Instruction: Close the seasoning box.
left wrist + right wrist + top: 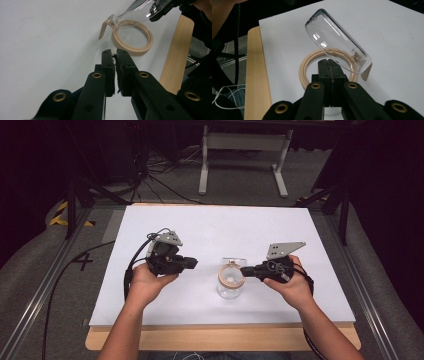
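Glass jar point(230, 287) is tilted near the middle of the white tabletop point(210, 227), its rim pinched by the closed right hand-held gripper point(244, 269). Left hand-held gripper point(194, 263) is held nearby, jaws slightly parted and empty.

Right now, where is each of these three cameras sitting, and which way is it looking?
High view: fixed above the person's side, looking forward and down on the white table; both forearms, the left gripper and right gripper show.
Left gripper view: rides the left gripper, looking along its nearly closed jaws at the beige ring.
Right gripper view: rides the right gripper, jaws together at the ring, clear glass dome tilted above.
Shared: all three show the ring, dome and table.
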`<act>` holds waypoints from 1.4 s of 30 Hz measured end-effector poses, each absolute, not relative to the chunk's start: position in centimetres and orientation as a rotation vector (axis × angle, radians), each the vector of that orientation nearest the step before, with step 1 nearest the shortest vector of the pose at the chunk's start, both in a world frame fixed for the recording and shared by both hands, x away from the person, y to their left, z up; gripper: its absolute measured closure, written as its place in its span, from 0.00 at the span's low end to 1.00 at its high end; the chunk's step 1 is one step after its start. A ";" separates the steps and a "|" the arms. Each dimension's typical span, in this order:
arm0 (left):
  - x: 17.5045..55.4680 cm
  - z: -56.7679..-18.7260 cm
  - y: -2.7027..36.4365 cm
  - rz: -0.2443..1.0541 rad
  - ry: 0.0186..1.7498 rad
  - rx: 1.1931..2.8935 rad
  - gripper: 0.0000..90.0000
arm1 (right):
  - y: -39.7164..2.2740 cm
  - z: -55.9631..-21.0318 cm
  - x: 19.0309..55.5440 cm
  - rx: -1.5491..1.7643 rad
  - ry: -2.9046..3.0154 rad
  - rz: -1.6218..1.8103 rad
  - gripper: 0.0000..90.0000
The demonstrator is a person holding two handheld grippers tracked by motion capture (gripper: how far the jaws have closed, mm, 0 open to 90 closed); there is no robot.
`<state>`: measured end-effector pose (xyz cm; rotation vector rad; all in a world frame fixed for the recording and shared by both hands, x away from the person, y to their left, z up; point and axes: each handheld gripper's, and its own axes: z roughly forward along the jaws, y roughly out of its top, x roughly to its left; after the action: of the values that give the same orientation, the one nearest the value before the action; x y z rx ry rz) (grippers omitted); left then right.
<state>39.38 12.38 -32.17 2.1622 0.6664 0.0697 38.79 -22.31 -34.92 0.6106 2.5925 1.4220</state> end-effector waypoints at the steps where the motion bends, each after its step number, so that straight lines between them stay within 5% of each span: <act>1: 39.3 -32.1 12.6 0.062 0.666 2.174 0.94 | -22.3 -34.9 38.7 0.610 2.603 1.413 1.00; 30: 39.5 -32.6 13.2 0.002 0.678 2.217 0.90 | -22.7 -35.9 39.0 0.610 2.877 1.140 1.00; 42: 39.6 -32.8 14.3 0.057 0.739 2.175 0.87 | -26.3 -33.1 39.4 0.709 2.566 1.375 1.00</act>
<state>39.56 14.28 -32.77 2.1750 0.7394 0.0568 39.43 -26.32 -33.06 0.7092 2.5656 1.3751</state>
